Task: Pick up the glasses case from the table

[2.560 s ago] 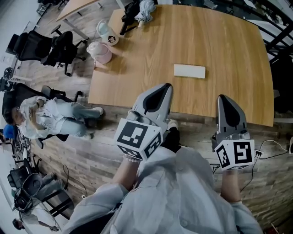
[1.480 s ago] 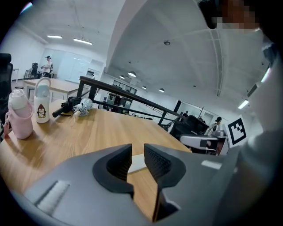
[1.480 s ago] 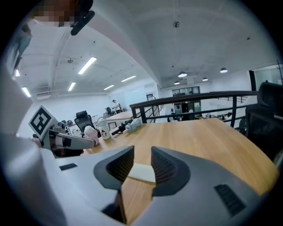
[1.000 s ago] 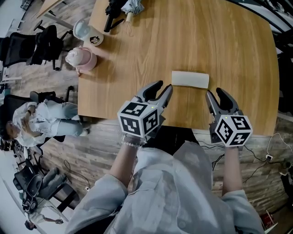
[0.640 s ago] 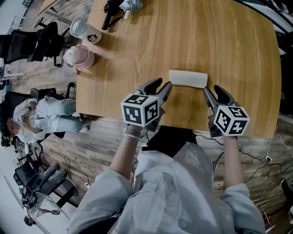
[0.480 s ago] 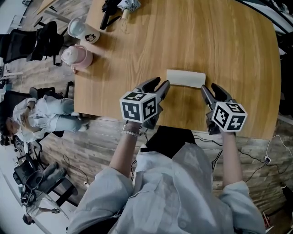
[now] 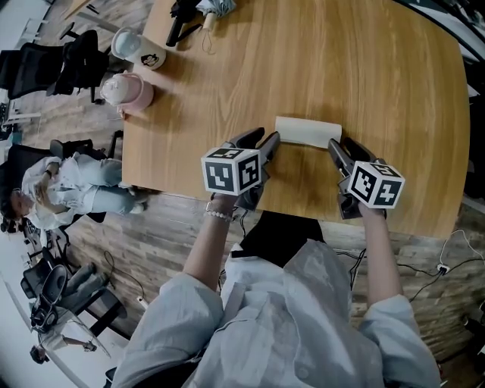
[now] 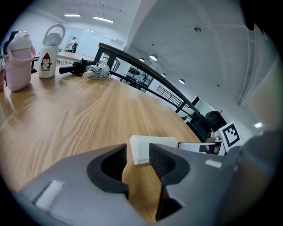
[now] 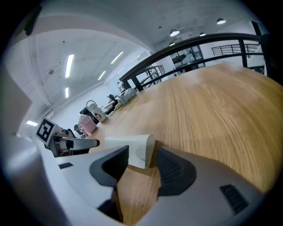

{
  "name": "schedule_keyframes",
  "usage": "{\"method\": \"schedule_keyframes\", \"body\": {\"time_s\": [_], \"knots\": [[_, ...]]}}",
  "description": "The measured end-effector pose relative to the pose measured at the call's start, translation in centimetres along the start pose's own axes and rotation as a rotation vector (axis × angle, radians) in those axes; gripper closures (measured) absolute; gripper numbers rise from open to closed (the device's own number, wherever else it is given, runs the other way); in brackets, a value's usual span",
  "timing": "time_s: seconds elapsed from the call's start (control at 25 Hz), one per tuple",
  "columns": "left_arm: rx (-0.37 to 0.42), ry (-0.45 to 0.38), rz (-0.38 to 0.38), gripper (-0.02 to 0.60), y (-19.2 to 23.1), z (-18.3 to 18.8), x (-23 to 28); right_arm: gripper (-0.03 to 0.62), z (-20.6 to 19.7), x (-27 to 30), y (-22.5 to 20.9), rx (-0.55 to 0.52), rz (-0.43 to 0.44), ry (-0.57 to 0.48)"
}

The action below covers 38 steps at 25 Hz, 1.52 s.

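The white oblong glasses case [image 7: 307, 131] lies flat on the wooden table [image 7: 364, 68], near its front edge. My left gripper [image 7: 261, 140] sits low just off the case's left end, its jaws opening, nothing between them. In the left gripper view the case [image 8: 152, 148] shows just beyond the spread fingertips of that gripper [image 8: 138, 156]. My right gripper [image 7: 339, 148] is at the case's right end, open and not touching it. The right gripper view shows the case [image 9: 128, 148] just ahead of that gripper's tips [image 9: 141, 161].
A pink bottle [image 7: 127, 91] and a white penguin mug [image 7: 140, 47] stand at the table's far left corner, with a folded umbrella [image 7: 193, 11] behind them. The table's front edge runs just under both grippers. A person [image 7: 68, 189] sits left of the table among office chairs.
Both grippers have come down from above the table edge and closed in on the two ends of the case. Their jaws stand wider apart than before.
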<state>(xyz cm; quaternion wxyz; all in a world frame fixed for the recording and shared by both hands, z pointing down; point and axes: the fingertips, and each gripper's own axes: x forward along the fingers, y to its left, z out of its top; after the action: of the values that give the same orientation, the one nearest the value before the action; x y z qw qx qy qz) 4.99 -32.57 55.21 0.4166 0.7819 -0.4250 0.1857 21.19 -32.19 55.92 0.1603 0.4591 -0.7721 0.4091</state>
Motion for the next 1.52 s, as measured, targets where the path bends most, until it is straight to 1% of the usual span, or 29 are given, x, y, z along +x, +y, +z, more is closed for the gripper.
{"method": "schedule_keyframes", "body": {"time_s": [0.32, 0.4, 0.52, 0.6, 0.72, 0.8, 0.96, 1.16, 1.28, 1.52], "knots": [[-0.03, 0.033, -0.024, 0.445, 0.3, -0.4, 1.6, 0.422, -0.4, 1.1, -0.2, -0.019, -0.008, 0.046], [-0.038, 0.045, -0.026, 0.445, 0.4, -0.7, 2.0, 0.422, -0.5, 1.2, -0.3, -0.007, -0.006, 0.054], [-0.073, 0.055, -0.054, 0.445, 0.3, -0.9, 2.2, 0.422, -0.5, 1.1, -0.2, 0.017, 0.007, 0.061], [-0.088, 0.064, -0.074, 0.445, 0.3, -0.8, 2.3, 0.439, -0.5, 1.2, 0.0, 0.027, 0.024, 0.068], [-0.077, 0.088, -0.087, 0.448, 0.1, -0.8, 2.4, 0.445, -0.4, 1.2, 0.0, 0.033, 0.034, 0.073], [-0.067, 0.095, -0.091, 0.464, 0.0, -0.8, 2.5, 0.445, -0.4, 1.2, 0.0, 0.033, 0.034, 0.073], [-0.067, 0.09, -0.1, 0.47, -0.3, -0.9, 2.5, 0.454, -0.4, 1.0, 0.1, 0.022, 0.024, 0.062], [-0.036, 0.1, -0.091, 0.477, -0.7, -0.9, 2.5, 0.461, -0.5, 0.7, 0.1, 0.011, 0.008, 0.056], [-0.037, 0.101, -0.095, 0.477, -0.7, -0.9, 2.2, 0.461, -0.3, 0.5, 0.4, 0.003, 0.005, 0.05], [-0.026, 0.086, -0.101, 0.479, -1.3, -0.1, 1.1, 0.461, 0.5, -0.4, 1.3, -0.016, 0.002, 0.022]]}}
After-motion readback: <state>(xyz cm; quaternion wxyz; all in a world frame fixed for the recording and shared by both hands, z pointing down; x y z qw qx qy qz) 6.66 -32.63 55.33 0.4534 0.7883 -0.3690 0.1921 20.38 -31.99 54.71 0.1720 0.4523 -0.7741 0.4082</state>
